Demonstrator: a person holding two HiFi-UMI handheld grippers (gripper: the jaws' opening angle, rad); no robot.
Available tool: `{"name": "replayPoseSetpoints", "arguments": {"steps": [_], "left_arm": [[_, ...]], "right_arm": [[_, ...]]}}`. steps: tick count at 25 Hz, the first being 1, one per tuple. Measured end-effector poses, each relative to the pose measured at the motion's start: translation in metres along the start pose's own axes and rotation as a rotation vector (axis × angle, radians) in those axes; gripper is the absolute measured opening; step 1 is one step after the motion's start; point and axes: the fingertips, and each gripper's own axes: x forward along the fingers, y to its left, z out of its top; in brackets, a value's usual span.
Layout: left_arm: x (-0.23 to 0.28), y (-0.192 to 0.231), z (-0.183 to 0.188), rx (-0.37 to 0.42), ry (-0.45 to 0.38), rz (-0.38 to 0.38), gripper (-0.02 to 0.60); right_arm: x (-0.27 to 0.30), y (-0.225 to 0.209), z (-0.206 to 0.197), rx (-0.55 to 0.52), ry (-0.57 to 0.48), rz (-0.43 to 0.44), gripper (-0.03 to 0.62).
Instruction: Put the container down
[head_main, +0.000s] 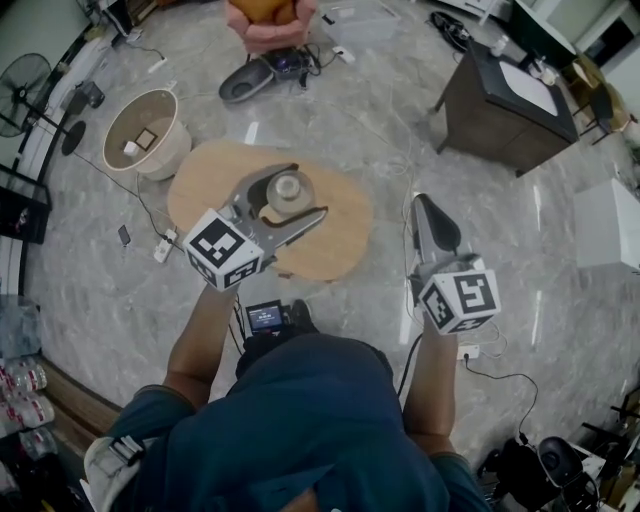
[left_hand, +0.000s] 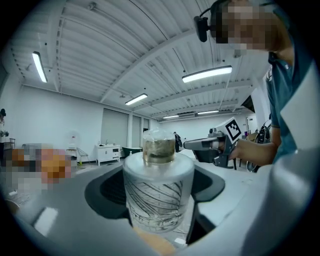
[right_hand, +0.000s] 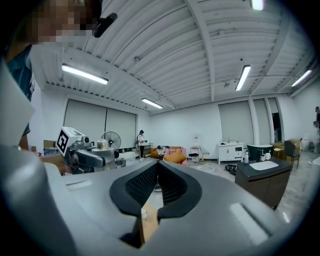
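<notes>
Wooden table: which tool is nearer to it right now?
Left. The left tool, holding the container, is above the table; the right tool is off its right edge, over the floor.

Under me spreads a grey marbled floor (head_main: 380, 120) with a low wooden bench (head_main: 345, 235), a dark cabinet (head_main: 490, 115) and a pink armchair (head_main: 270, 35). Strip lights (right_hand: 84, 74) cross the ribbed white ceiling (right_hand: 200, 45).
</notes>
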Motion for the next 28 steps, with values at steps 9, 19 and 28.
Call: {"name": "replayPoseSetpoints", "arguments": {"steps": [9,19,28], "left_arm": [[0.004,0.052,-0.009,-0.026,-0.011,-0.042,0.333],[0.036,0.106,-0.042,-0.096,0.013,0.019,0.333],[0.086,0.163,-0.081,-0.130,0.049,0.104,0.333]], "right_arm": [[0.048,0.007,-0.004,-0.002,0.039,-0.031,0.011],[0.123,-0.021,-0.028,0.031,0.079,0.051,0.011],[0.207,-0.054,-0.049,0.042,0.153,0.171,0.011]]}}
